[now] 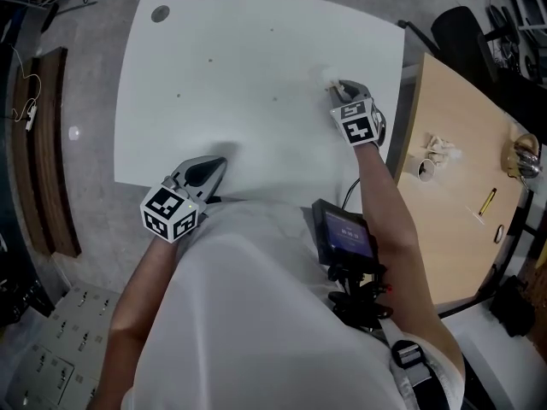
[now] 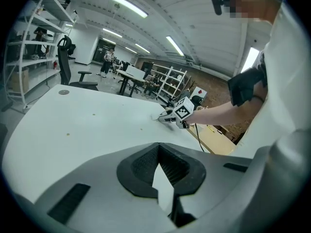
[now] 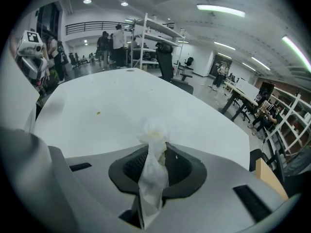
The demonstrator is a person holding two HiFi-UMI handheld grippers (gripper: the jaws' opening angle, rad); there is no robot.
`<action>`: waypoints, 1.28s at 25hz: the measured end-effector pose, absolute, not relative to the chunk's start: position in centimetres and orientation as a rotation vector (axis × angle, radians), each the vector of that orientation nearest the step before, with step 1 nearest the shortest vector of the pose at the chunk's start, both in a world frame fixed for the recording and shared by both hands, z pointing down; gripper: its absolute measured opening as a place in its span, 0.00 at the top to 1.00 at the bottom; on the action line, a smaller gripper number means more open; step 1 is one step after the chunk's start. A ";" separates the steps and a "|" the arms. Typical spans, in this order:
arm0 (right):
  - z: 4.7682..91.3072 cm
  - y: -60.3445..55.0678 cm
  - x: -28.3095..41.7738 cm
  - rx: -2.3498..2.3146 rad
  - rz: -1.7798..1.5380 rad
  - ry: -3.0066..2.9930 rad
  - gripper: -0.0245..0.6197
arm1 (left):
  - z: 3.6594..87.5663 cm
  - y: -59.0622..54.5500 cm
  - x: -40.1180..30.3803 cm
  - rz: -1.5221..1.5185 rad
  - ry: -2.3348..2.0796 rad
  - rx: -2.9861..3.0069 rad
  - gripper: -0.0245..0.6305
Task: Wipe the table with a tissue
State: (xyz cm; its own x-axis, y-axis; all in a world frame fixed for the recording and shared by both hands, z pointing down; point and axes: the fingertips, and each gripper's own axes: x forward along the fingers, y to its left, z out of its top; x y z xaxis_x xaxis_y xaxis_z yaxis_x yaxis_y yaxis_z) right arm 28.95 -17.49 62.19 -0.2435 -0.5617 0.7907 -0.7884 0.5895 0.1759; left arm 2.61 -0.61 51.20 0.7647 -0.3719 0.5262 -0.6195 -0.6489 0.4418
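The white table (image 1: 239, 75) fills the head view. My right gripper (image 1: 339, 86) is at its right side, pointing down onto the top, shut on a crumpled white tissue (image 1: 328, 79). In the right gripper view the tissue (image 3: 153, 149) runs up between the pads and bunches beyond the tips against the table. My left gripper (image 1: 214, 167) rests at the table's near edge, its jaws a narrow slit apart with nothing between them (image 2: 163, 178). From there the right gripper (image 2: 167, 118) shows far across the table. Small specks (image 3: 98, 112) dot the surface.
A wooden table (image 1: 453, 186) adjoins on the right, holding a crumpled tissue (image 1: 440, 149), a tape roll (image 1: 425, 168), a yellow pen (image 1: 486, 202) and a metal object (image 1: 523, 156). A round cable hole (image 1: 160, 13) sits at the white table's far left corner. An office chair (image 3: 165, 57) stands beyond.
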 end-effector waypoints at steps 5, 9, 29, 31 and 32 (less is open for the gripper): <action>62.1 -15.9 26.5 0.979 0.270 -1.993 0.86 | 50.6 -0.7 3.3 0.530 -0.716 2.368 0.95; 62.1 -13.4 24.1 0.853 0.264 -2.053 0.86 | 50.9 -0.4 3.0 0.537 -0.716 2.362 0.95; 60.6 -13.9 26.9 1.051 0.538 -2.170 0.85 | 50.5 -0.1 3.1 0.496 -0.736 2.374 0.95; 60.8 -16.5 28.4 1.119 0.529 -2.119 0.85 | 50.6 0.2 2.8 0.494 -0.753 2.364 0.95; 61.0 -17.5 28.8 1.134 0.516 -2.102 0.86 | 50.6 0.3 2.6 0.493 -0.763 2.358 0.95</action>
